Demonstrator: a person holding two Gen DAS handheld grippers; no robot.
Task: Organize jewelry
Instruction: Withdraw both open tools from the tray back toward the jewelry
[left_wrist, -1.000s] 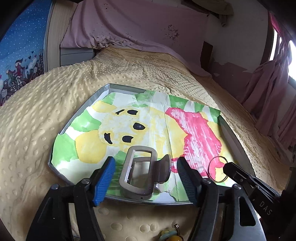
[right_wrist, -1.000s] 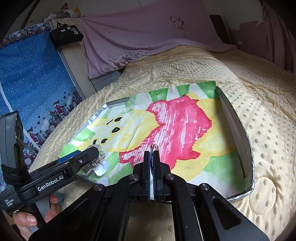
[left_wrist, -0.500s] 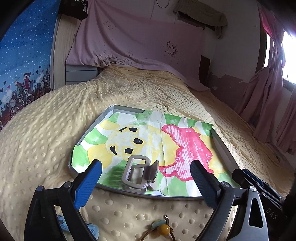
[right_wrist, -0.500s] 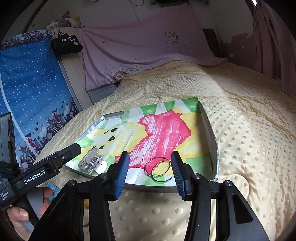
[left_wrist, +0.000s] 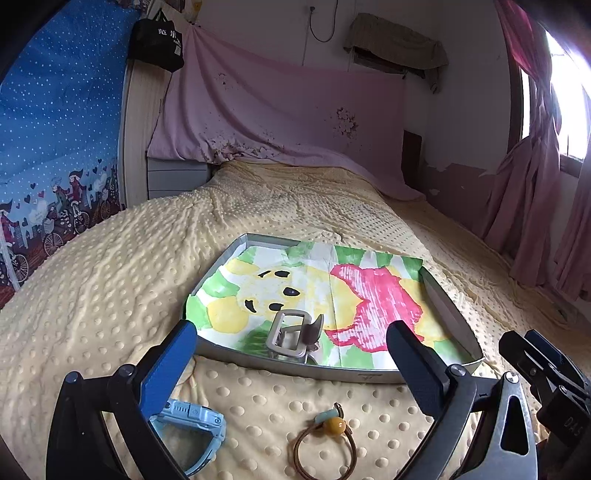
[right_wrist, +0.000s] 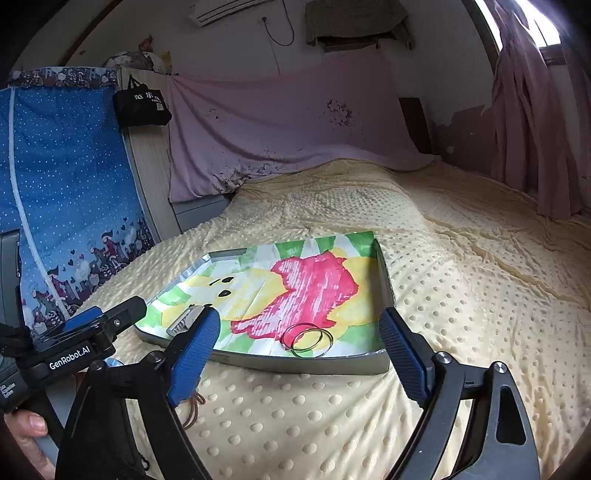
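Observation:
A grey tray (left_wrist: 332, 371) lined with a painted paper lies on the yellow blanket. In it are a grey hair clip (left_wrist: 291, 334) at the near left and thin bangles (right_wrist: 308, 339) at the near right. My left gripper (left_wrist: 291, 325) hovers before the tray's near edge, its jaws still opening and nothing between them. My right gripper (right_wrist: 299, 314) hangs likewise, jaws opening and holding nothing, with the bangles beyond them. A light blue watch (left_wrist: 195, 421) and a brown hair tie (left_wrist: 325, 446) with an amber bead rest on the blanket under the left gripper.
A pink cloth (left_wrist: 277, 110) drapes the wall at the bed's head. A blue dotted curtain (left_wrist: 55, 129) with a black bag (left_wrist: 159, 40) stands left, pink curtains (left_wrist: 535, 184) right. A hand (right_wrist: 26, 432) holds the left gripper's handle.
Both grippers drew back and up from the tray. The right one opened from shut and left the bangles in the tray. The left one widened off the clip. Watch and hair tie came into view.

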